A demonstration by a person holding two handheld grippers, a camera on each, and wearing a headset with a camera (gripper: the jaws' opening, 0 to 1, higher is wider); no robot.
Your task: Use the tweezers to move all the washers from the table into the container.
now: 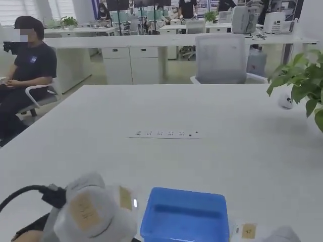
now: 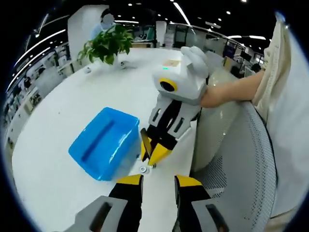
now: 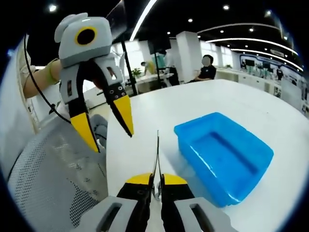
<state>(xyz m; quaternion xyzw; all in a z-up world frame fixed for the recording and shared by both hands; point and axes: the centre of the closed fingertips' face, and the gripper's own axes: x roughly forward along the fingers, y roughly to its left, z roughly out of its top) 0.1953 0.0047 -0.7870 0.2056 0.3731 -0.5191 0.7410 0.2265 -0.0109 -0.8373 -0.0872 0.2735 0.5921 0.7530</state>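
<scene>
Head view, office table (image 1: pixel 227 116): left hand-held gripper (image 2: pixel 158 181) released, right hand-held gripper (image 3: pixel 155 181) grasping tweezers (image 3: pixel 157 154).

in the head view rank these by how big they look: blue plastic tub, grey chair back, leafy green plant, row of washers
1. blue plastic container, though it is nearest the camera
2. pale grey chair back and leafy green plant: look alike, plant cut by the edge
3. row of small washers

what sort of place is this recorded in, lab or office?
Most likely an open-plan office: rows of white desks, a grey office chair, a potted plant, and long strip lights on the ceiling.
</scene>
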